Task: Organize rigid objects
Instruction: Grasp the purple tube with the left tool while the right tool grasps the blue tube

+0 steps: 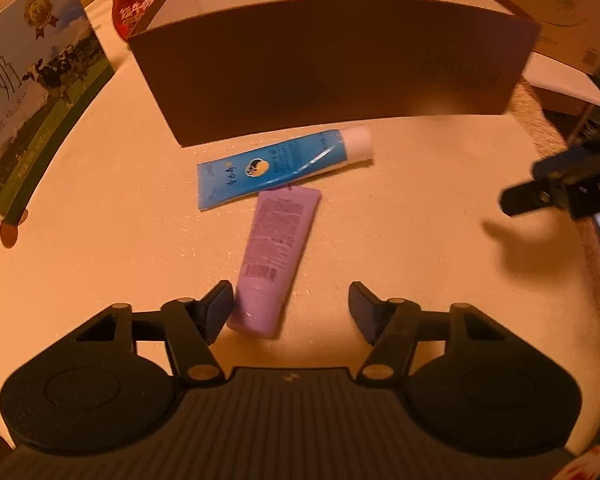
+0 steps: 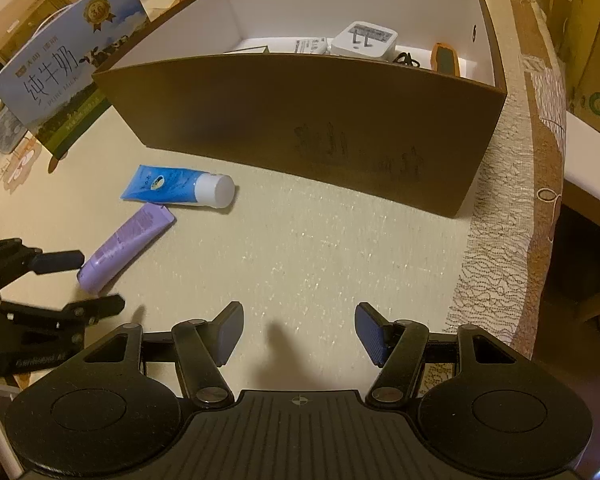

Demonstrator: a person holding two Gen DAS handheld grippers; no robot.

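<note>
1. The purple tube (image 1: 274, 258) lies flat on the worktop (image 2: 320, 248), its printed side with a barcode facing up, its cap end toward the cameras and its crimped end touching or just beside the blue tube.
2. The blue tube (image 1: 278, 166) with a white cap (image 2: 215, 191) lies flat just in front of the brown box.
3. The brown box (image 2: 300, 128) stands open, white inside, holding a white device (image 2: 364, 42), an orange-edged item (image 2: 446, 60) and a cable.

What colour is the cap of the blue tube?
White cap on the blue tube; right wrist view shows it best.
</note>
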